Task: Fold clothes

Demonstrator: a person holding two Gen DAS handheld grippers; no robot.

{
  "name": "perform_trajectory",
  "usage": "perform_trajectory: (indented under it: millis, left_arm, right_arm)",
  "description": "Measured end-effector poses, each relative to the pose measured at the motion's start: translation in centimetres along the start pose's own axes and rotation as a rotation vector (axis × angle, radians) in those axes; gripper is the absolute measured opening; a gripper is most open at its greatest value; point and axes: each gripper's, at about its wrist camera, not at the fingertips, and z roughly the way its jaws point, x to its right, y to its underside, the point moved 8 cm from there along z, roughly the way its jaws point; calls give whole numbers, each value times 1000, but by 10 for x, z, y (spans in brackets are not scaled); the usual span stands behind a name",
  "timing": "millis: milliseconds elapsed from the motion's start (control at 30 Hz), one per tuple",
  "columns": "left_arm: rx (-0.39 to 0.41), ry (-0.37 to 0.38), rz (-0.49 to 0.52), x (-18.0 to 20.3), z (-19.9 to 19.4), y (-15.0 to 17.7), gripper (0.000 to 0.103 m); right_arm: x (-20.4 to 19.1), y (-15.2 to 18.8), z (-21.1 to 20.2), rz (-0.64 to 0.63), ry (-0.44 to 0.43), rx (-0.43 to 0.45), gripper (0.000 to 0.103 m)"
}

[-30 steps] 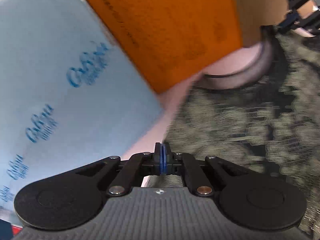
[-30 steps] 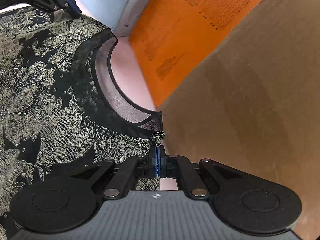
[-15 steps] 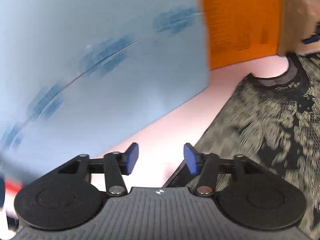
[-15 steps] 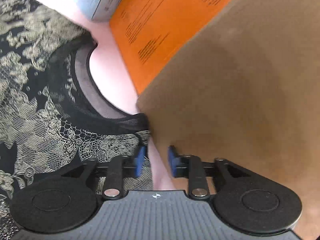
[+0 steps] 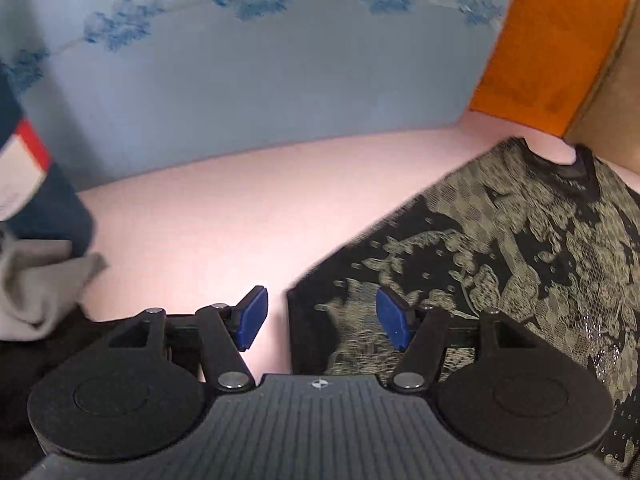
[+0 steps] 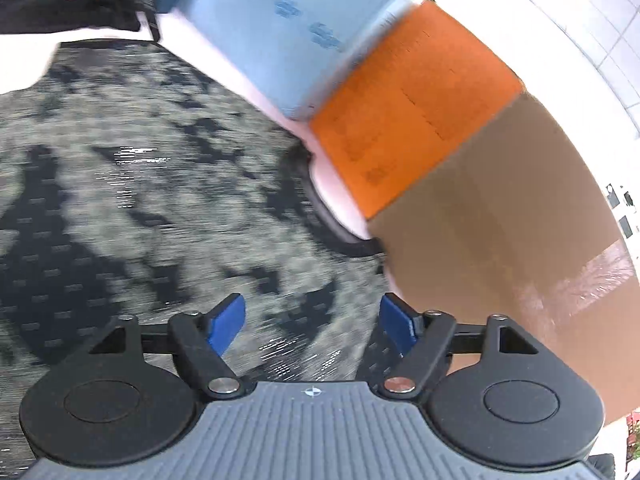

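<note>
Barely begun; the lace top [image 5: 500, 248] lies flat on the pink bench [image 5: 208, 208], unfolded; left claw [image 5: 322, 318] and right claw [image 6: 312, 322] are both opening, empty; every fold remains.

The garment [image 5: 520, 264] is black lace cloth with a pale floral pattern — openwork, with tiny glints. The brown box [image 6: 500, 216] looks like matt cardboard — one glossy tape strip; the table [image 5: 224, 208] is smooth pink.

The left wrist view looks steeply down from close over the pink desk [image 5: 224, 216], facing the far blue box [image 5: 260, 80], with the lace top [image 5: 500, 260] at its right. The right wrist view looks down from close above the same top [image 6: 140, 200], blurred, toward the orange box [image 6: 412, 104]. Both share the top's neckline, the blue box [image 6: 288, 12] and the orange box [image 5: 548, 40].
</note>
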Motion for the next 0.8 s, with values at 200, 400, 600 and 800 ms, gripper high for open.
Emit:
perform_trajectory:
  millis: [200,400,600,800]
  left_arm:
    - [22,-51,-1,13,16,4,46]
    - [50,-138,47,11,11,1,4]
    - [37,-311,146,-1,18,-13,4]
    - [2,-352,215,-5,17,-25,16]
  right_arm:
    - [-53,10,-49,27,14,-60,77]
    - [-81,20,-78,111,49,-108,79]
    - [-102,31,-95,163,56,-139,79]
    - [-112,48,-98,224,54,-199,82]
